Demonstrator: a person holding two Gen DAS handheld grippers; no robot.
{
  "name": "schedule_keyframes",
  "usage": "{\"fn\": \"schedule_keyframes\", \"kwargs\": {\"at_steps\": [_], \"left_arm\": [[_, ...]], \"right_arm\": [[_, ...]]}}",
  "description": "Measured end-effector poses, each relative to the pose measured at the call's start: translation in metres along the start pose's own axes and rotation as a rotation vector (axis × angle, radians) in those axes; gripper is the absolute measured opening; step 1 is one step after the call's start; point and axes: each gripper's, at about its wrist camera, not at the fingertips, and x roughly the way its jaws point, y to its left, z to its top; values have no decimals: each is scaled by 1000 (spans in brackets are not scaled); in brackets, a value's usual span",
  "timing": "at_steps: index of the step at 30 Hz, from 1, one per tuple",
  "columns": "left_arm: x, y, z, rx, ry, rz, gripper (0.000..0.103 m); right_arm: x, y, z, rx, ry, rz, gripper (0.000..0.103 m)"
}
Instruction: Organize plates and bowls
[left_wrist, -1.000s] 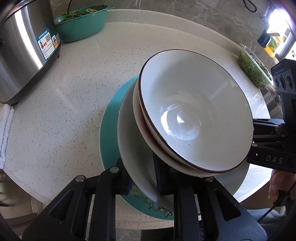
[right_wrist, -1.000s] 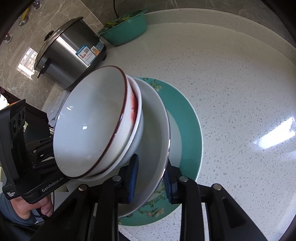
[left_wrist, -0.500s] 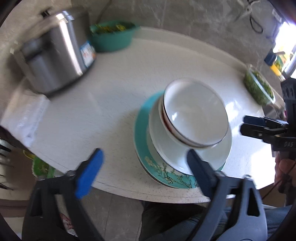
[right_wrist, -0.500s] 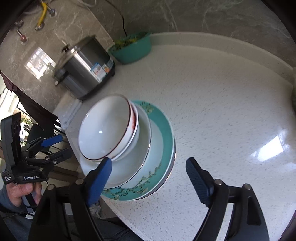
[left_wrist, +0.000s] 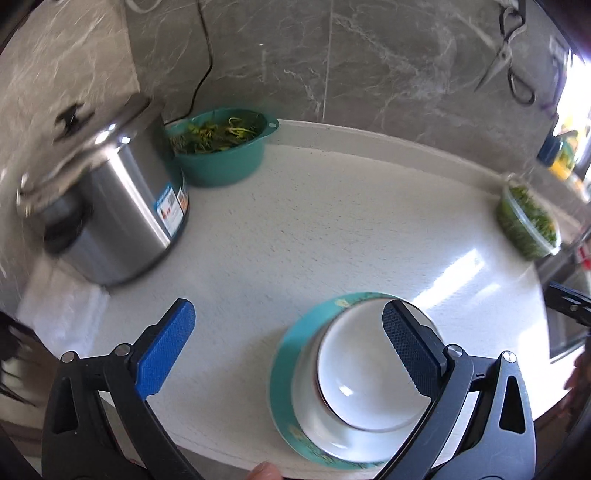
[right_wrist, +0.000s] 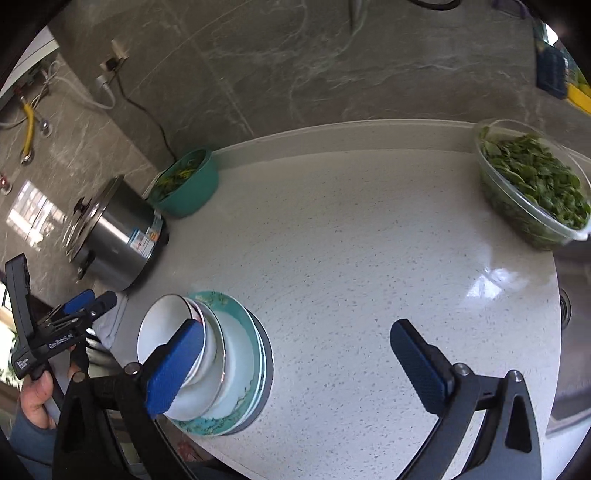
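Now both grippers hang spread wide and empty: the left gripper (left_wrist: 288, 345) above the stacked bowls (left_wrist: 364, 373), the right gripper (right_wrist: 295, 363) just beside them.

Steel cooker (left_wrist: 107, 210) at the table's (left_wrist: 332, 236) back left, teal basin of greens (left_wrist: 221, 147) just beside, clear tub of leaves (right_wrist: 535, 188) well apart.

A white speckled countertop (right_wrist: 369, 258) fills the middle of the frame. A teal plate (right_wrist: 255, 354) carrying stacked dishes sits at lower left. A steel cooker (right_wrist: 118, 236) and a folded white cloth (left_wrist: 59, 314) lie at left, a teal bowl of greens (right_wrist: 188, 184) upper left, a clear tub of leaves (right_wrist: 535, 192) upper right.
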Motion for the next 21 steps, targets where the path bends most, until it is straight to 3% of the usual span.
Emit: {"fn": "schedule_keyframes", "kwargs": {"at_steps": [6,10,13,17,21], "left_arm": [[19,2,19,101,-3,-33,103],[36,13,36,121,57,-137,103],[39,16,47,135,50,-179,103],[38,6,60,205,37,-176,103],[36,4,66,183,68,-183,103]], "right_arm": [[2,34,-2,84,-84,-91,103],[4,59,-4,132,-133,-147,103],[6,72,-5,160,-147,-192,103],[11,79,-3,199,-119,-249,103],[6,85,-3,201,-102,-276,103]]}}
